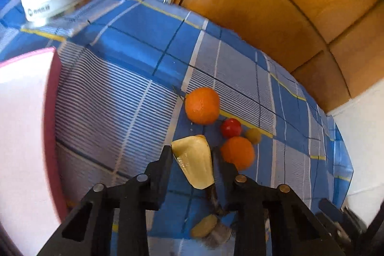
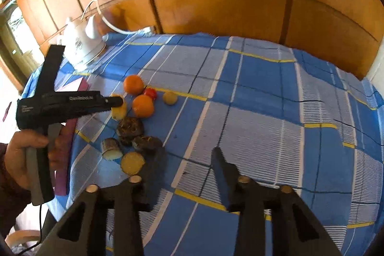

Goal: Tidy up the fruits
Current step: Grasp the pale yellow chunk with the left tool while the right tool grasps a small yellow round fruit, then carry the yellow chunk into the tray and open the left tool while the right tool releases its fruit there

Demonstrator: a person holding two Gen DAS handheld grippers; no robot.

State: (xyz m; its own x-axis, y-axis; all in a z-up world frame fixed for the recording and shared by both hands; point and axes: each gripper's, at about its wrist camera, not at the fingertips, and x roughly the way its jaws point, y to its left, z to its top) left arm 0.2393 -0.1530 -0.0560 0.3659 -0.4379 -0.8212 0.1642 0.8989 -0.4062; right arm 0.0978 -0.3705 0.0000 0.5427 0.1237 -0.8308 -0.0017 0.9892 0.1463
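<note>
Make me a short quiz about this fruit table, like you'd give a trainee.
1. What is gripped between the fingers of the left gripper?
2. True or false: the right gripper holds an orange.
3. How many oranges lie on the blue checked cloth? A one, B two, C four.

Key:
1. A pale yellow fruit piece.
2. False: nothing is between its fingers.
3. B.
</note>
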